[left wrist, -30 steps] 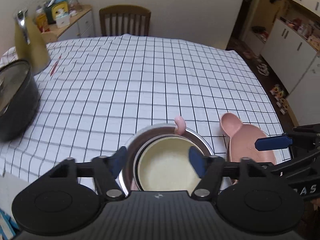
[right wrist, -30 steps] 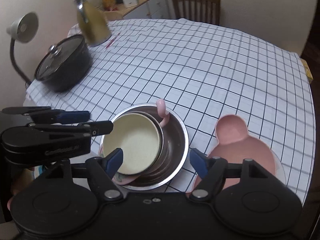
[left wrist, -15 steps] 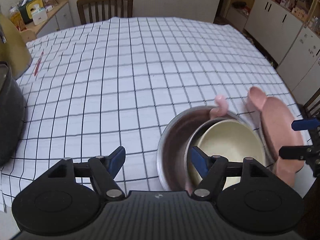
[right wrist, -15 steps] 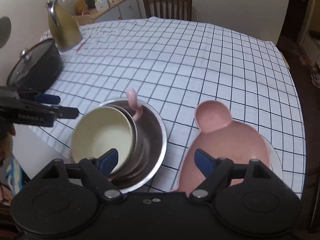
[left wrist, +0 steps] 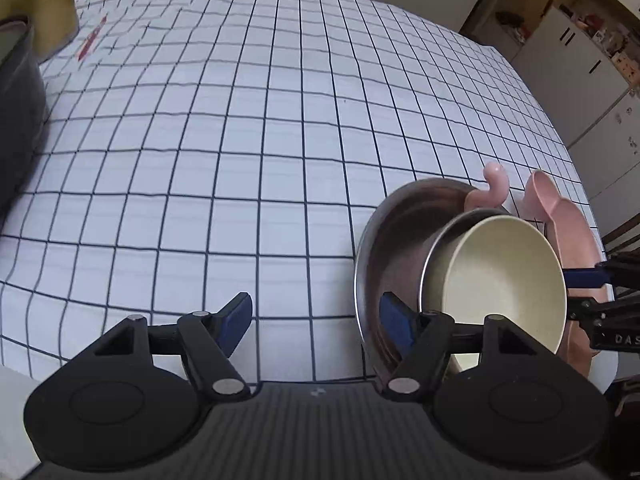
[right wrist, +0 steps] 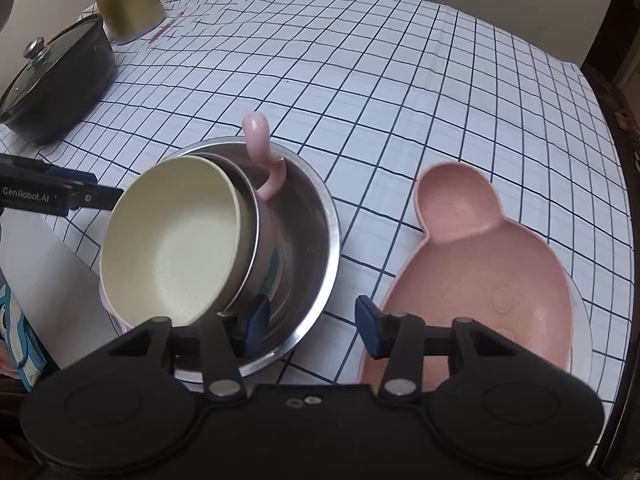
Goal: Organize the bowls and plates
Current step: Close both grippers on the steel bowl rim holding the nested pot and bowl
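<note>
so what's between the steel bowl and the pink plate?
Only bare checked cloth. In the right wrist view a strip of it separates the steel bowl from the pink plate; nothing lies on it, and the two don't touch.

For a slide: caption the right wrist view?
Right gripper straddling the steel bowl's rim, cream bowl tilted inside, pink plate alongside.

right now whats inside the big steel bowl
A tilted cream bowl nested in a smaller steel bowl, and a pink cup with a curled handle. Whatever lies beneath them is covered.
</note>
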`<action>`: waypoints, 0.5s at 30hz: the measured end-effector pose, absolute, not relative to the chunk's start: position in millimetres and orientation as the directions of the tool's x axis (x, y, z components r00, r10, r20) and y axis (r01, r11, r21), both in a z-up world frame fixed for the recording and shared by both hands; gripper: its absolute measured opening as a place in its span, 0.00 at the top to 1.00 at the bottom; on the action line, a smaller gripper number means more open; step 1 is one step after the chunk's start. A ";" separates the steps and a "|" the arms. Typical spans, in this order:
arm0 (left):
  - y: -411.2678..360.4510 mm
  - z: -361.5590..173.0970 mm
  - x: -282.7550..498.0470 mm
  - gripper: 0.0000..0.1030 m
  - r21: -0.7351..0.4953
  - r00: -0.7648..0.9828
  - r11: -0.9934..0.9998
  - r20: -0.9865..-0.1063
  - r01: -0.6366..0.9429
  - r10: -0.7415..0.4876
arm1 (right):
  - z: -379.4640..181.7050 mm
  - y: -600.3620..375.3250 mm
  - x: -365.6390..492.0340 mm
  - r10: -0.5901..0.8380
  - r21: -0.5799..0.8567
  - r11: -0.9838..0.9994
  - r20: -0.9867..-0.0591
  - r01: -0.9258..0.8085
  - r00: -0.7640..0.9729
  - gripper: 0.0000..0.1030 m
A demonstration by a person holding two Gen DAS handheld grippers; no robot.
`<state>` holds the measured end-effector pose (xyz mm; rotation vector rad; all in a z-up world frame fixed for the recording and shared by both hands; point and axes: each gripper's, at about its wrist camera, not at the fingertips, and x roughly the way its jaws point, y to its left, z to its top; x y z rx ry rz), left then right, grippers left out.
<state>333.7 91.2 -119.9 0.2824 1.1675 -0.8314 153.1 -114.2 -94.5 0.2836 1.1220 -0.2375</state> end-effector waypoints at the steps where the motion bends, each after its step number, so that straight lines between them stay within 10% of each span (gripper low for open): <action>1: 90.9 -121.5 332.7 0.38 -0.222 0.132 0.675 -0.893 0.704 -0.431 | -96.5 -115.6 155.5 -0.043 0.102 0.941 -0.911 0.324 0.411 0.58; 15: 78.1 -143.1 324.7 0.69 -0.301 0.030 0.683 -0.904 0.666 -0.427 | -115.2 -122.3 167.1 0.029 0.167 0.928 -0.924 0.334 0.381 0.75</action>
